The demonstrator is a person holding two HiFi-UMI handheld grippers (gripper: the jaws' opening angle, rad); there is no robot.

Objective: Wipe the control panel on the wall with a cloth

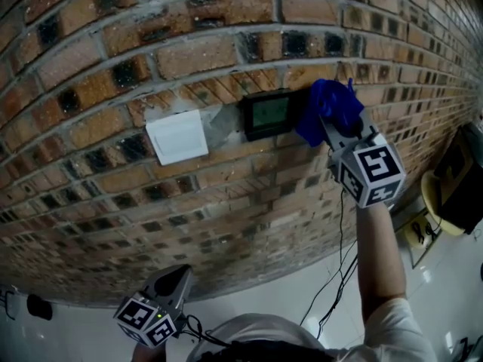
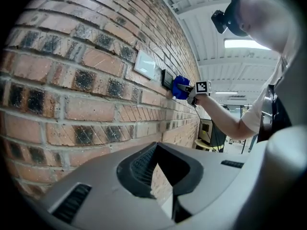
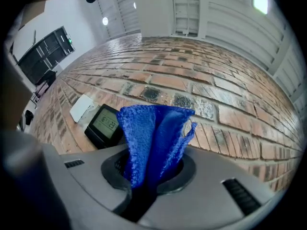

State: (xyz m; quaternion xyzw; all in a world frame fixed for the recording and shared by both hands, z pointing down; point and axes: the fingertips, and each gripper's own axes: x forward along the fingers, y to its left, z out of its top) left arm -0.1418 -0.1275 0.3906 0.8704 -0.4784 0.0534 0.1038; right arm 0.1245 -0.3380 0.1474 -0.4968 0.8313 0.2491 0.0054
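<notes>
A black control panel (image 1: 268, 114) with a greenish screen is fixed to the brick wall; it also shows in the right gripper view as a panel (image 3: 104, 125) left of the cloth. My right gripper (image 1: 330, 124) is shut on a blue cloth (image 1: 327, 108), which is bunched at the panel's right edge. In its own view the cloth (image 3: 151, 140) rises from between the jaws. My left gripper (image 1: 173, 282) hangs low near the wall's base, shut with nothing in it. From the left gripper view, the cloth (image 2: 180, 87) and panel (image 2: 167, 79) appear far along the wall.
A white switch plate (image 1: 178, 136) sits just left of the panel. A black cable (image 1: 332, 277) trails down from the right gripper. A yellowish round table and dark box (image 1: 453, 191) stand at the right. The floor below is pale.
</notes>
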